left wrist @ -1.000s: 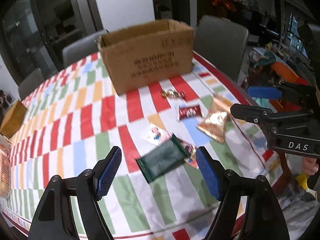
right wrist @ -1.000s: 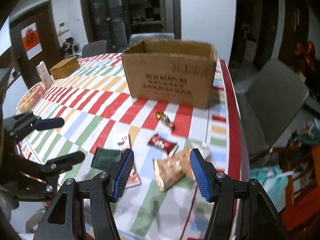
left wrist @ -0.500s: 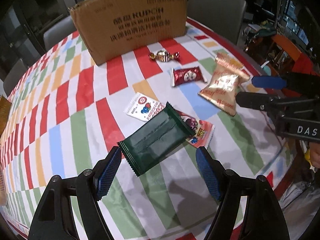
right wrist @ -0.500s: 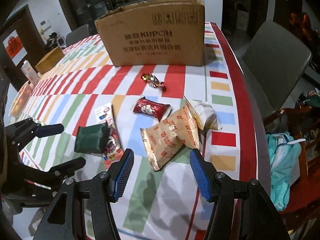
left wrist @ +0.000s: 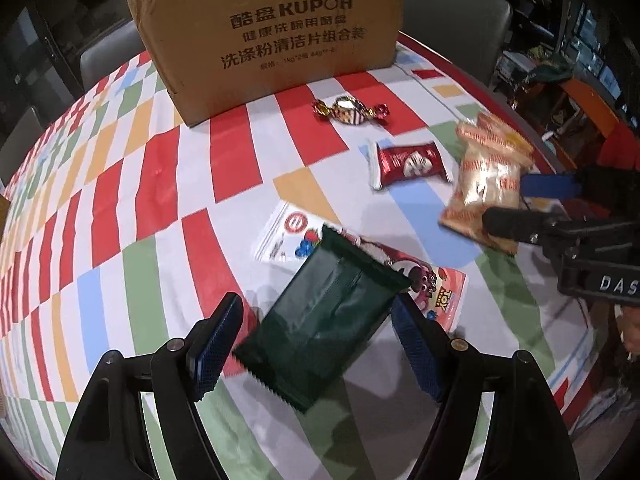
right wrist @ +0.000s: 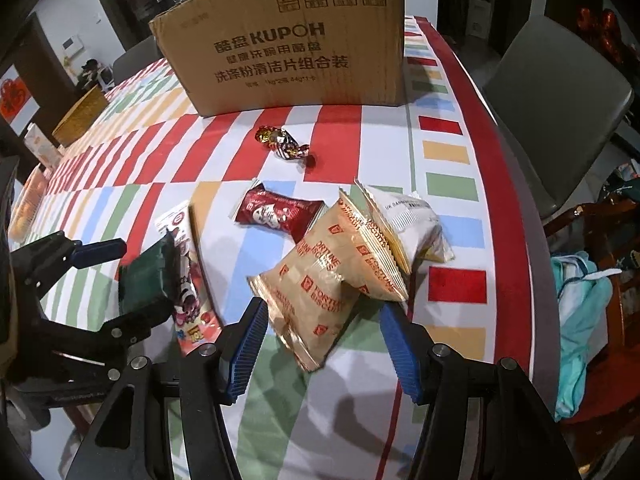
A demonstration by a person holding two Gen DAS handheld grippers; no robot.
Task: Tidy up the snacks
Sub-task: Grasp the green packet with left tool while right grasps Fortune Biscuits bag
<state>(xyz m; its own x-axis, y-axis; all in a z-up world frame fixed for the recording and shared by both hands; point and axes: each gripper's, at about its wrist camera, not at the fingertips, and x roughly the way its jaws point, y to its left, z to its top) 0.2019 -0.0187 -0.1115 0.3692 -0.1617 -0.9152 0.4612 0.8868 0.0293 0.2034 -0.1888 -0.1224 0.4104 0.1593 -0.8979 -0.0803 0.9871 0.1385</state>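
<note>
Left gripper (left wrist: 316, 344) is hanging wide open, its blue pads straddling the dark green packet (left wrist: 324, 320), no contact visible. That packet is lying across a pink cartoon pouch (left wrist: 436, 284). Right gripper (right wrist: 320, 344) is also gaping wide around the near end of the tan biscuit bag (right wrist: 320, 280). Red wrapper (right wrist: 278, 214) and foil candy (right wrist: 282, 144) are sitting between the grippers and the cardboard box (right wrist: 288, 52), a white bag (right wrist: 412, 224) leaning against the tan one, all on the checked tablecloth (left wrist: 120, 200).
</note>
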